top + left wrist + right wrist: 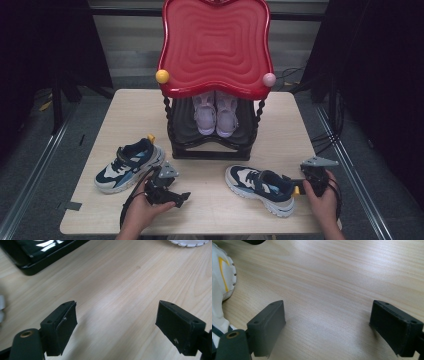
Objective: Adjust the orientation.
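Low in the high view, the left hand-held gripper (167, 196) rests on the tabletop (210, 170), jaws wide apart and empty. At lower right, the right hand-held gripper (311, 186), equally wide and empty, sits just beside the heel of the navy sneaker (260, 188). A second sneaker (129, 165) lies at left.
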